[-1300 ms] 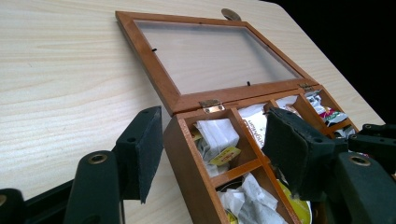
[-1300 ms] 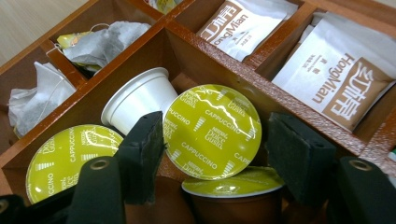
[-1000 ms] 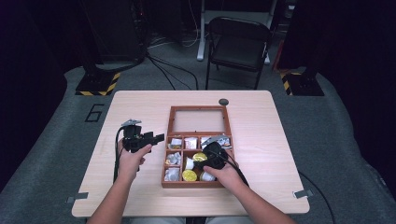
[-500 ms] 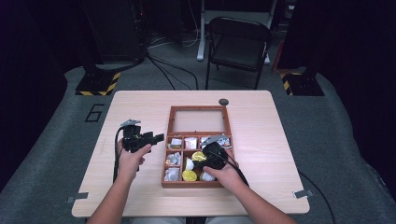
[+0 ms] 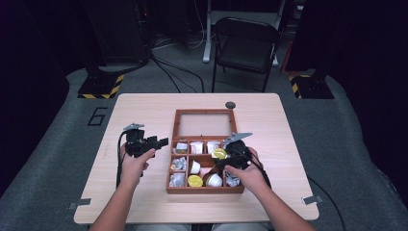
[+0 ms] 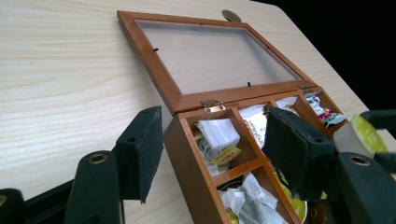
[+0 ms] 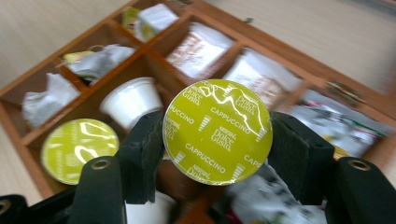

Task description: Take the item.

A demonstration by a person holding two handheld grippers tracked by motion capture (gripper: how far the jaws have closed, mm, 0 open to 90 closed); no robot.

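Glossy foil-lidded capsule [image 7: 217,131], polished wooden box [image 5: 175,187]

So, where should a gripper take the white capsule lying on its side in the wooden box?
Grip the white capsule across its tapered side wall, coming down from above. It lies tipped in its compartment of the wooden box, so the round wall faces up and the dividers probably block a sideways approach.

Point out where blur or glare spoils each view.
Right gripper view: background box smeared by motion blur, glare streaks on the sharp green capsule lid. Left gripper view: near pads soft, glass lid sharp. High view: table bright, surroundings dark.
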